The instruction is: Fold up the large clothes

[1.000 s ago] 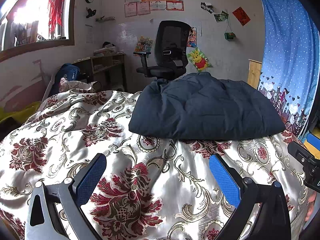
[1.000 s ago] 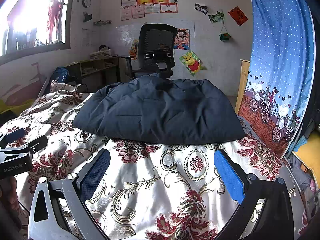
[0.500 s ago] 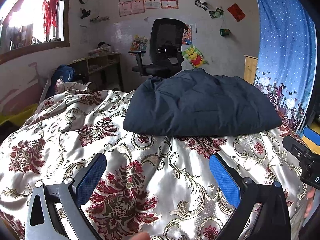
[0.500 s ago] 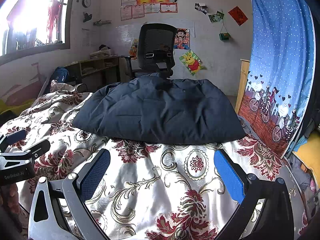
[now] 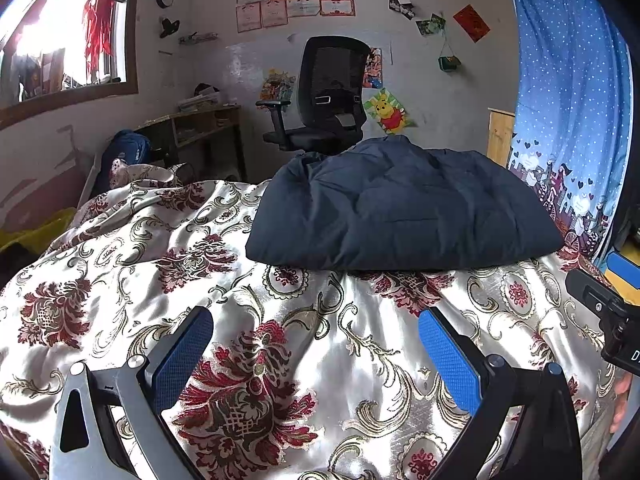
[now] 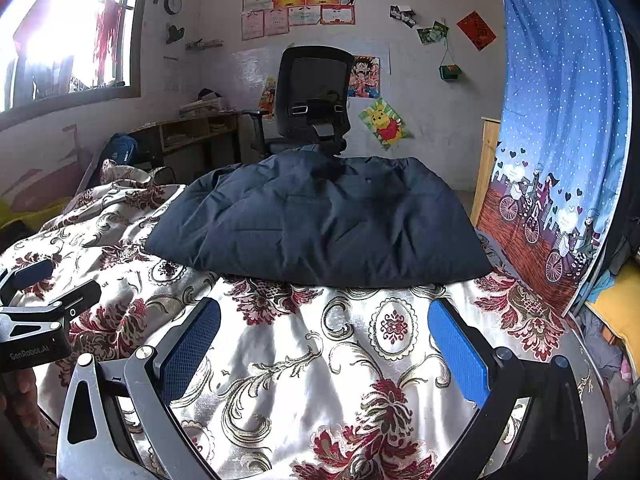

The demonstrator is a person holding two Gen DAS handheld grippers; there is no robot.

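A dark navy padded jacket (image 5: 400, 208) lies folded into a thick bundle on the far half of the bed; it also shows in the right wrist view (image 6: 320, 220). My left gripper (image 5: 316, 344) is open and empty, held over the bedspread short of the jacket's near edge. My right gripper (image 6: 324, 336) is open and empty, also short of that edge. Each gripper shows at the edge of the other's view: the right one (image 5: 608, 312) and the left one (image 6: 36, 320).
The bed is covered by a shiny floral bedspread (image 5: 120, 272) in white, gold and red. A black office chair (image 5: 324, 96) stands beyond the bed. A blue curtain (image 6: 560, 140) hangs at the right. A wooden shelf (image 5: 200, 128) stands by the left wall.
The left gripper's view shifted slightly, so the jacket sits a little differently in frame. The right gripper has held still. Both stayed open.
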